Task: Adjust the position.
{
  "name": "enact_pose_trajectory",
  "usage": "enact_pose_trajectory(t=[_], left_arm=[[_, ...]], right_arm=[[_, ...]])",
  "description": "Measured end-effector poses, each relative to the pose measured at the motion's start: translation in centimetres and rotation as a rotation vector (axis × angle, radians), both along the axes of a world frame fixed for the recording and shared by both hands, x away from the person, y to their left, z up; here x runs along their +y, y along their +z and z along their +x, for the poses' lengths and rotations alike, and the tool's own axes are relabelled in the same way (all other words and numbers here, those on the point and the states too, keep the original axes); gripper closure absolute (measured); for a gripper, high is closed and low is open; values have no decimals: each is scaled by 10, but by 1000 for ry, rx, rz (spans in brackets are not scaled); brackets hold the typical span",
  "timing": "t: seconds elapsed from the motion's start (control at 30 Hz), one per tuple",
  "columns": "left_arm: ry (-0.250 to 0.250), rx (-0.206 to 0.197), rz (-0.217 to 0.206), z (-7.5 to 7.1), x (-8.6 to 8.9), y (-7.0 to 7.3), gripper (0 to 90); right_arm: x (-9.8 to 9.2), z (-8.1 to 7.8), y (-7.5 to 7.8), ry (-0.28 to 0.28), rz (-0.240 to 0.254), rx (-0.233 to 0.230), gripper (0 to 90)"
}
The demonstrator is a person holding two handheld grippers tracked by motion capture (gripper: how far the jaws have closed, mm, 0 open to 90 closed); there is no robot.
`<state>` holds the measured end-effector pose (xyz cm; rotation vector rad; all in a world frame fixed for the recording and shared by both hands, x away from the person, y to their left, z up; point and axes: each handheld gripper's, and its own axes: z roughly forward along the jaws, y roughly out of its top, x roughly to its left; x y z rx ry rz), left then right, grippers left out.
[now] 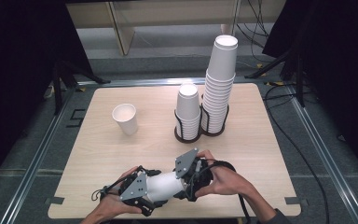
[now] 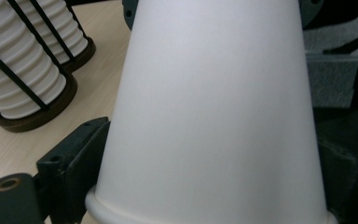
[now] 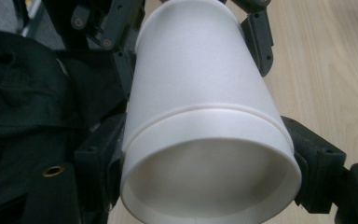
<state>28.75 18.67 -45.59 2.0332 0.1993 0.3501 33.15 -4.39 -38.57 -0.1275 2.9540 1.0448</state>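
Note:
A white paper cup [image 1: 166, 186] lies on its side between my two grippers, just above the table's near edge. My left gripper [image 1: 154, 196] has its jaws apart on either side of the cup's rolled-rim end [image 2: 205, 116]; they stand close to the wall without denting it. From the other side, my right gripper [image 1: 181, 185] is shut on the cup's narrow end [image 3: 200, 84], with a black jaw against each side. That end faces the right gripper view's camera and looks hollow.
An upright single paper cup [image 1: 126, 118] stands at the middle left of the wooden table [image 1: 261, 140]. Two black wire holders at the back hold a short cup stack [image 1: 188, 111] and a tall cup stack [image 1: 219, 84]. Cables trail on the floor at right.

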Motion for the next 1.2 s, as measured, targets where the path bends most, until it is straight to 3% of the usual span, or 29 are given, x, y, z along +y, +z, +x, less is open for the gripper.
enact_pose_trajectory(t=[0.1, 0.13, 0.17, 0.27, 0.3, 0.33, 0.37, 0.47, 0.6, 0.63, 0.67, 0.87, 0.97, 1.17, 1.2], left_arm=[[0, 16, -47, 0, 2, 2, 92], [-5, 14, -52, 0, 3, 3, 92], [-1, 17, -81, 0, 2, 2, 92], [-4, 30, -119, 1, 4, 4, 90], [1, 31, -121, 1, 5, 5, 88], [-2, 34, -148, 1, 4, 5, 86], [3, 35, -140, 1, 5, 6, 85], [0, 39, -180, 2, 5, 6, 84], [-2, 34, -167, 1, 6, 9, 111], [-6, 29, -181, 1, 5, 8, 118], [-1, 28, -160, 1, 6, 9, 126], [-1, 18, -135, -1, 5, 11, 156], [7, 19, -100, -2, 3, 11, 161], [32, 23, 8, -3, -1, 9, 168], [35, 24, 34, -3, -2, 10, 168]], right_arm=[[-6, 3, 4, -8, 38, 19, 256], [-8, 2, 5, -14, 50, 46, 256], [-9, 4, 5, -8, 58, 35, 257], [-13, 7, 6, -8, 97, 59, 257], [-14, 8, 6, -11, 108, 73, 257], [-16, 8, 6, -9, 122, 97, 257], [-17, 10, 6, -7, 134, 100, 257], [-19, 11, 6, -10, 158, 120, 257], [-22, 15, 5, -4, 179, 138, 260], [-22, 15, 4, -7, 176, 146, 261], [-23, 15, 4, -6, 178, 145, 262], [-23, 13, 5, -11, 155, 138, 257], [-20, 10, 6, -24, 112, 102, 241], [-8, -5, 15, -57, -62, -104, 190], [-5, -9, 16, -51, -93, -120, 197]])
